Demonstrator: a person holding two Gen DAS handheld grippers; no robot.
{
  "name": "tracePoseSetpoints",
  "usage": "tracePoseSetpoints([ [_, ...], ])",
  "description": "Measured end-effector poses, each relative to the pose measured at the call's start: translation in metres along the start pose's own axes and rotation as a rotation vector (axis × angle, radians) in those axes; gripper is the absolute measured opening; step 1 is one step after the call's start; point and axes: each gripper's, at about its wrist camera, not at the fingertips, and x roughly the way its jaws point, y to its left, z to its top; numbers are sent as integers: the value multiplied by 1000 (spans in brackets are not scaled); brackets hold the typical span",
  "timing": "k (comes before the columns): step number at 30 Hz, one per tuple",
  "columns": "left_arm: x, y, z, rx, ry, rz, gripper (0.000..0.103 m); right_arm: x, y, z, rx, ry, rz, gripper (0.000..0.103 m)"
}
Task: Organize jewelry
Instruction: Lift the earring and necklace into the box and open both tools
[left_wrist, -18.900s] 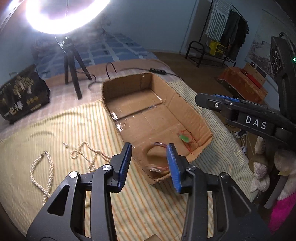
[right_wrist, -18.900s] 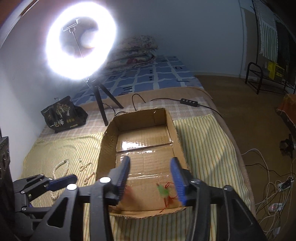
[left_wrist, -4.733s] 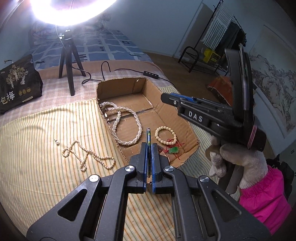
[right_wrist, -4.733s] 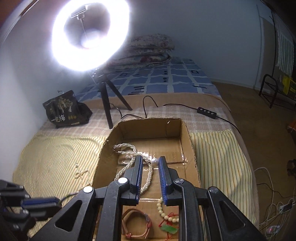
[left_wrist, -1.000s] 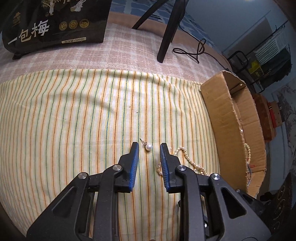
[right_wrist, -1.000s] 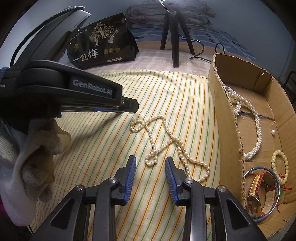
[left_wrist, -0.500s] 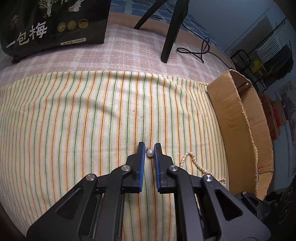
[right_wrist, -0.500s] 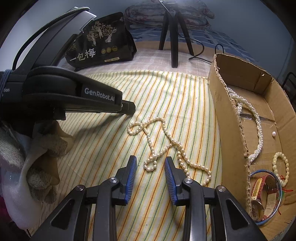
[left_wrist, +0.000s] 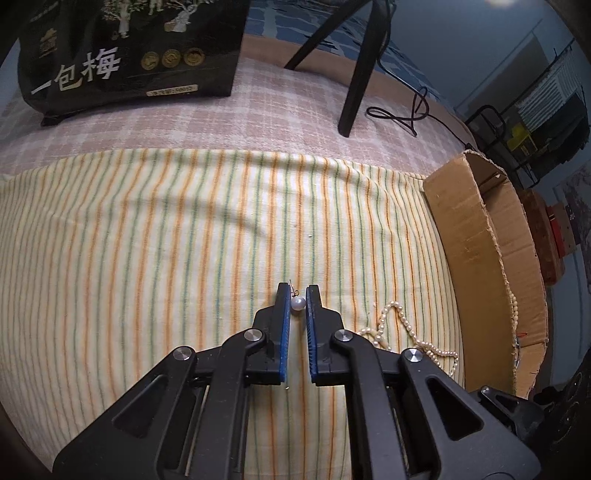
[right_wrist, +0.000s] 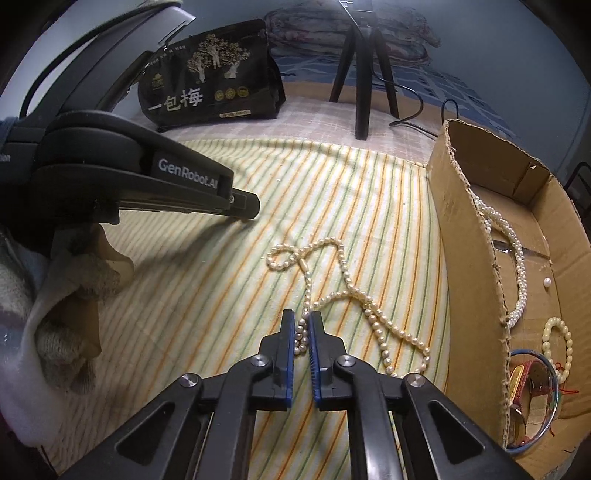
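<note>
A single pearl earring with a thin hook sits pinched between the blue pads of my left gripper, just over the striped cloth. The left gripper also shows at the left of the right wrist view, held by a gloved hand. A small-bead pearl necklace lies looped on the cloth. My right gripper has its jaws closing, with the pads pressing on a doubled strand of that necklace. The necklace lies to the right of the left gripper.
A cardboard box stands at the right, holding a long pearl rope, a bead bracelet, a loose pearl and a bangle. A black bag, tripod legs and a cable lie beyond.
The left jaws closed around the pearl earring. The right jaws, apart over the necklace half a second ago, have come together on its strand. Neither hand shifted much.
</note>
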Motion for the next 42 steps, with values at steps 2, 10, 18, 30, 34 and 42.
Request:
tracePoseSetpoints([
  [2, -8, 5, -1, -9, -10, 3, 6, -6, 2, 0, 3, -10, 16, 4],
  [10, -42, 14, -6, -5, -53, 9, 6, -38, 8, 3, 5, -75, 40, 4],
  [18, -75, 7, -17, 16, -94, 0, 6, -74, 5, 9, 25, -148, 47, 4],
  [30, -116, -7, -42, 49, -159, -21, 6, -128, -3, 16, 51, -259, 47, 0],
  [34, -119, -7, -47, 49, -160, -22, 6, -128, -1, 13, 49, -250, 41, 0],
  [42, -132, -14, -52, 68, -187, -29, 6, -158, -4, 20, 62, -310, 57, 0],
])
